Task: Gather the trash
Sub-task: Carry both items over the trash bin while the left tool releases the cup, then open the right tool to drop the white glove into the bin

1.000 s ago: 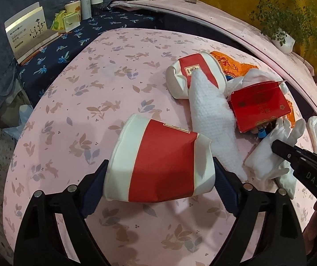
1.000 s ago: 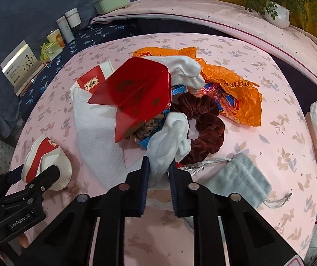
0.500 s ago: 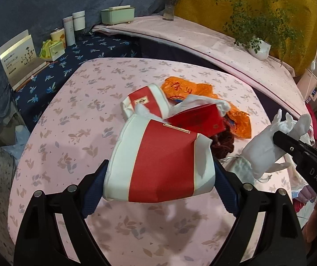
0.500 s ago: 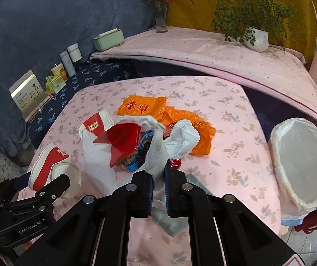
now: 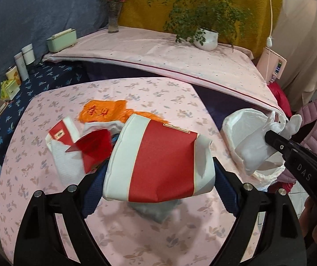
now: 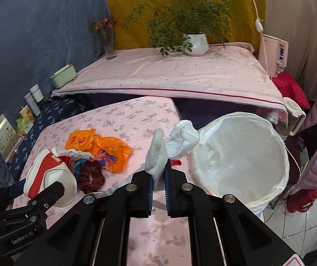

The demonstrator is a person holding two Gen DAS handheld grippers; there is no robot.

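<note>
On your left, boxes and cups point(image 6: 33, 99) line a blue cloth. Your left gripper point(image 5: 159, 168) grasps a red-and-white paper cup point(image 5: 158, 159) above the pink floral table point(image 5: 136, 93), where orange wrappers point(image 6: 105, 146) lie. Your right gripper point(image 6: 159, 178) clenches a white tissue point(image 6: 158, 155) beside the lined bin point(image 6: 240, 155); a potted plant point(image 6: 195, 42) stands behind.

Home: potted plant point(image 6: 195, 44); floral tablecloth point(image 6: 136, 115)
</note>
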